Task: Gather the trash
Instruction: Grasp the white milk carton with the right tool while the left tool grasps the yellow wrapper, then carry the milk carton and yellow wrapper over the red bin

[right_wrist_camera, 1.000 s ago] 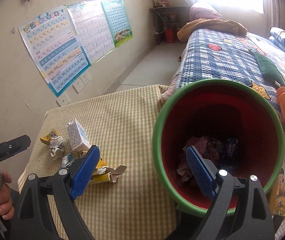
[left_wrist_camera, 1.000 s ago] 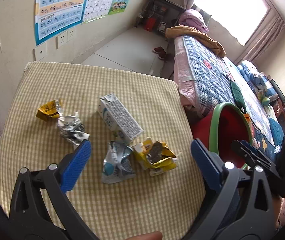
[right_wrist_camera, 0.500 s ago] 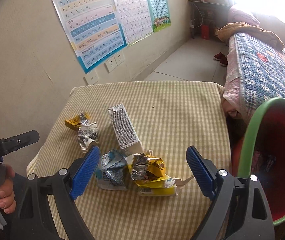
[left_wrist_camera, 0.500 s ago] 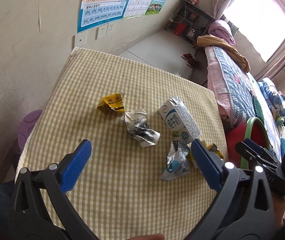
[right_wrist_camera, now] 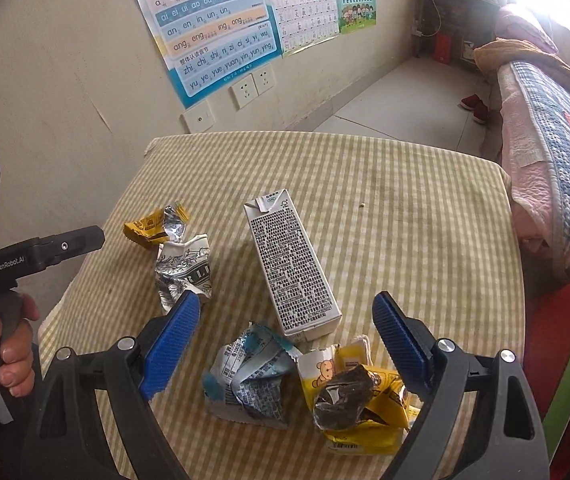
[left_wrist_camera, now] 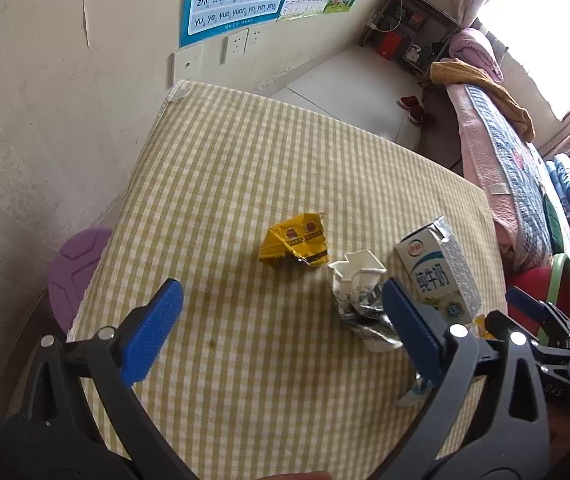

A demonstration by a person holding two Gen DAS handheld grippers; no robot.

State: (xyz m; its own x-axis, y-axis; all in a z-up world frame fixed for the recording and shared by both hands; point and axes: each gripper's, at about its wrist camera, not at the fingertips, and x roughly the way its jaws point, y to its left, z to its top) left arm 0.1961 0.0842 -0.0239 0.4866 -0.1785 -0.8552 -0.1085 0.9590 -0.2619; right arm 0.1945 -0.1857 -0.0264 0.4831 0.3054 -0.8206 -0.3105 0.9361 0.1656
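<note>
Milk carton (right_wrist_camera: 291,264) flat, spout end toward the wall; both claws (right_wrist_camera: 281,334) (left_wrist_camera: 283,320) wide, seemingly empty.

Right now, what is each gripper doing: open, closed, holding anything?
Left gripper: open, empty, above the checked tablecloth.
Right gripper: open, empty, over the crumpled wrappers.

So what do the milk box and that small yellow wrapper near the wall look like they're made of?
Milk box: likely coated paperboard, smooth with a slight sheen; crisp folded edges, printed panels, silvery side in the left view. Yellow wrapper: probably foil-lined plastic film, glossy; it's crinkled and shows a shiny silver inside.
</note>
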